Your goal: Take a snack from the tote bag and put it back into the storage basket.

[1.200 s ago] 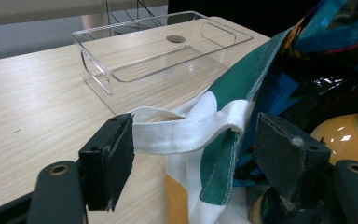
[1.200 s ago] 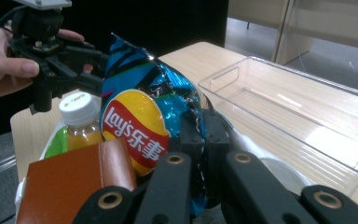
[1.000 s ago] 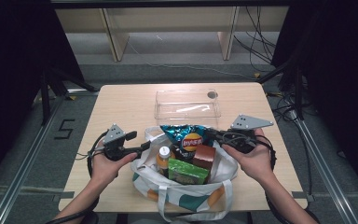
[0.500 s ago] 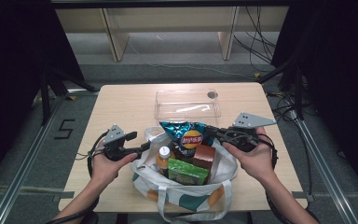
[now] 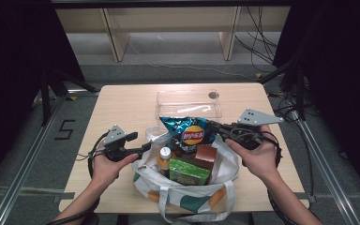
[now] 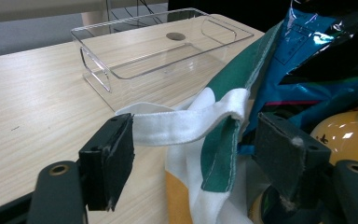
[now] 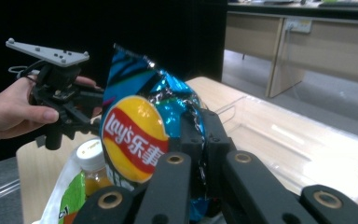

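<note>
The tote bag point(image 5: 187, 187) sits at the near edge of the table point(image 5: 122, 108), and everything else reads from it. The right gripper point(image 7: 196, 140) has its jaws pinched tight on the edge of the blue chip bag point(image 5: 190, 133), which stands half out of the tote bag's far side, tilted up toward the clear tray point(image 5: 187, 103); the grip on the crimped edge looks chosen so the bag can be drawn out without crushing what is inside. The clear tray lies empty just beyond the tote bag, probably the place the snacks are headed. At the tote bag's left rim, the left gripper point(image 6: 200, 154) has its jaws spread wide on either side of the white handle strap point(image 6: 182, 123) and green trim, pads not pressing on the cloth, as if poised to hold the rim down and steady. Inside the tote bag, nearer than the chip bag, sit an orange bottle point(image 5: 164, 159) with a white cap, a green packet point(image 5: 187, 171) and a brown box point(image 5: 205, 155).
</note>
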